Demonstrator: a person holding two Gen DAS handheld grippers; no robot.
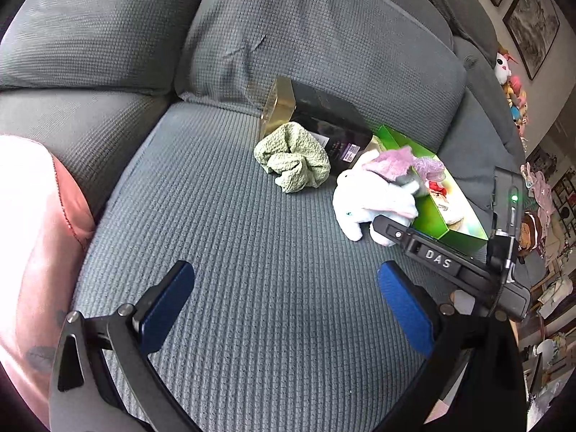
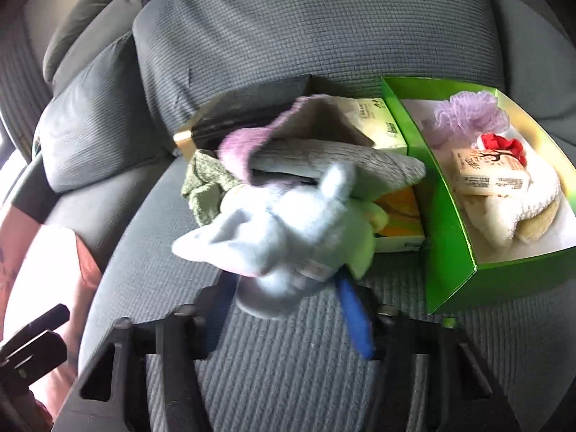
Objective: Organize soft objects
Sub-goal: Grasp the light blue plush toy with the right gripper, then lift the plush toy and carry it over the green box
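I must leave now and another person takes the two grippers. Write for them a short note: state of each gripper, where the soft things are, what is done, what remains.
Left gripper: open, empty, above the sofa seat.
Right gripper: jaws around the white plush toy; a firm grip cannot be confirmed.
Done: purple pouf, red item and cream sponge lie in the green box.
Left: the plush, the pink-grey cloth over it, the green cloth by the black box.

A white plush toy (image 2: 284, 230) with pink-and-grey wings lies beside the crumpled green cloth (image 1: 293, 158).
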